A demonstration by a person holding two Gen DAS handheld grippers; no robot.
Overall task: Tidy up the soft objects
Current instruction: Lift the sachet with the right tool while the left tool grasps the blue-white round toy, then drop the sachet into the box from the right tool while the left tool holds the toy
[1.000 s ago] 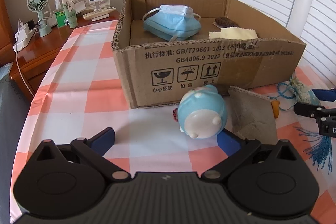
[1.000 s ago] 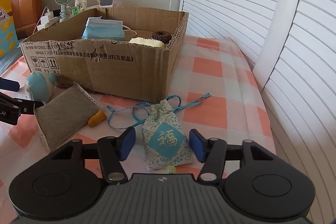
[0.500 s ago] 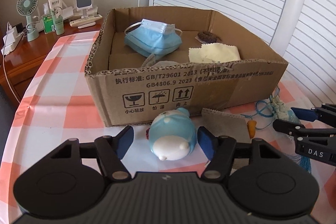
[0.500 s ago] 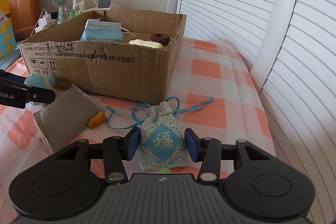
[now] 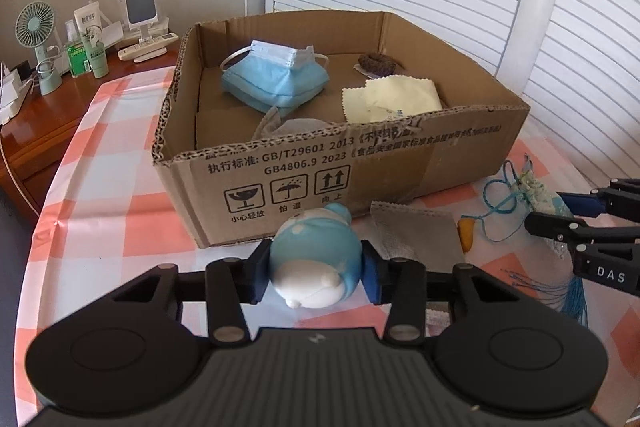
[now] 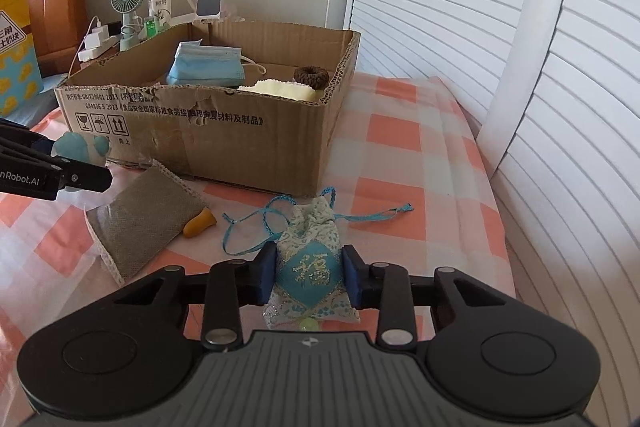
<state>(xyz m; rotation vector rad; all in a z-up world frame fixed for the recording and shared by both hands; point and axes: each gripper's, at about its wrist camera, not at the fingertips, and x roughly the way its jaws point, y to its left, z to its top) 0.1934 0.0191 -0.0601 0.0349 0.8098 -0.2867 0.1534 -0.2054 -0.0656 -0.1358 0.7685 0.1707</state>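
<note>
1. Your left gripper [image 5: 315, 277] has just been closing, and its pads now press both flanks of the blue plush toy [image 5: 314, 263]. It's clamped across the round body because that's the widest soft part and gives an even squeeze.
2. The toy sits on the checked tablecloth [image 5: 116, 219] just in front of the cardboard box [image 5: 400, 163]. Looks like a short lift over the near wall is the plan.
3. Your right gripper [image 6: 309, 277] has also just been closing. Its pads pinch the blue drawstring pouch [image 6: 310, 271] at its middle, across the embroidered patch, clear of the loose cord [image 6: 256, 223] so the strings don't snag.
4. The pouch lies on the cloth near the box's front corner, apart from the box.
5. Already in the box: face mask [image 5: 276, 79], yellow cloth [image 5: 394, 99], brown hair tie [image 5: 376, 61]. So that's the drop spot, I'd judge.
6. Not yet packed: grey woven pad [image 6: 144, 219] and a small orange piece [image 6: 200, 223], touching each other, lying between your two grippers.
7. Both grips look set; lifting is likely next. Watch the pouch tassel dragging.
</note>
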